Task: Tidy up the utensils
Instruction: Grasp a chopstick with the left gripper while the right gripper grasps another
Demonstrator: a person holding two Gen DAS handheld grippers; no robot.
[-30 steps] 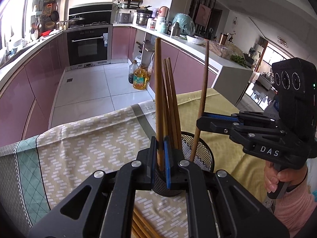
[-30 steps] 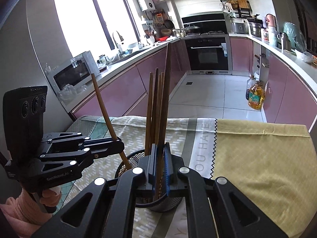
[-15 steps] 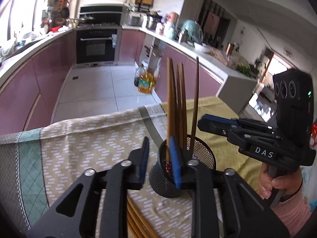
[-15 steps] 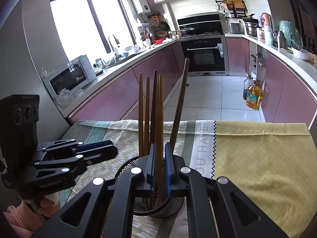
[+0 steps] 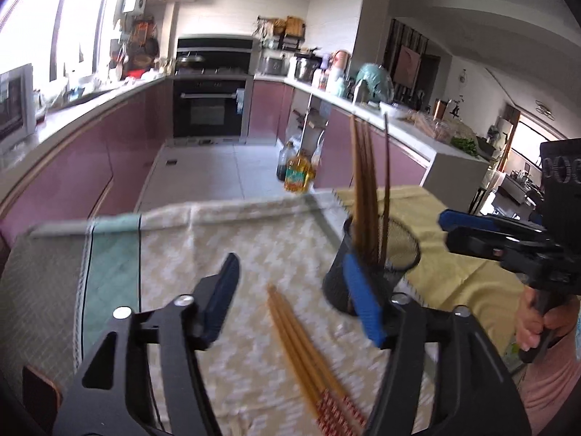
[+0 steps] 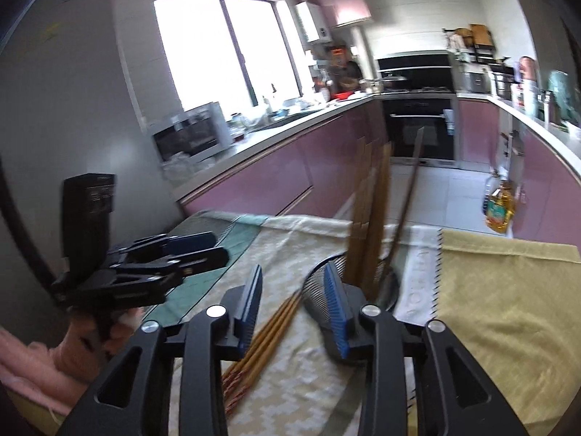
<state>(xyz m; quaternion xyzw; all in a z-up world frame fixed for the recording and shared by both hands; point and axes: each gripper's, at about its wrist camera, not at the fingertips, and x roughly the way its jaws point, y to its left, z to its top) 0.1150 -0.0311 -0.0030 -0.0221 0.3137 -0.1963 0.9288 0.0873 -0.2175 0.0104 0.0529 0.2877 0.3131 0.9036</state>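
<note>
On the patterned cloth [image 5: 254,239], reading left to right in the left wrist view, the left gripper [image 5: 290,298] hangs with its jaws wide and empty, straddling the loose chopsticks [image 5: 301,345] that lie flat below it. Just right of them stands the mesh holder [image 5: 370,276], upright, with several chopsticks already standing in it. Farther right, over the yellow cloth [image 5: 464,265], the right gripper [image 5: 457,225] appears from the side; from its own camera its jaws stand apart with nothing between them.

The step in hand looks like picking up the next loose chopstick. To do it well, I would drop the left gripper so the pads close across the shaft, not along it, and take it around mid-length so it does not swing when raised to vertical over the holder.

The loose bundle's long axis runs diagonally: plain ends point away towards the far table edge, the red-patterned ends [image 5: 341,410] point back towards the camera. Motion blur makes the exact count uncertain, perhaps three or four. The right wrist view shows the same bundle [image 6: 268,334] beside the holder's base.
</note>
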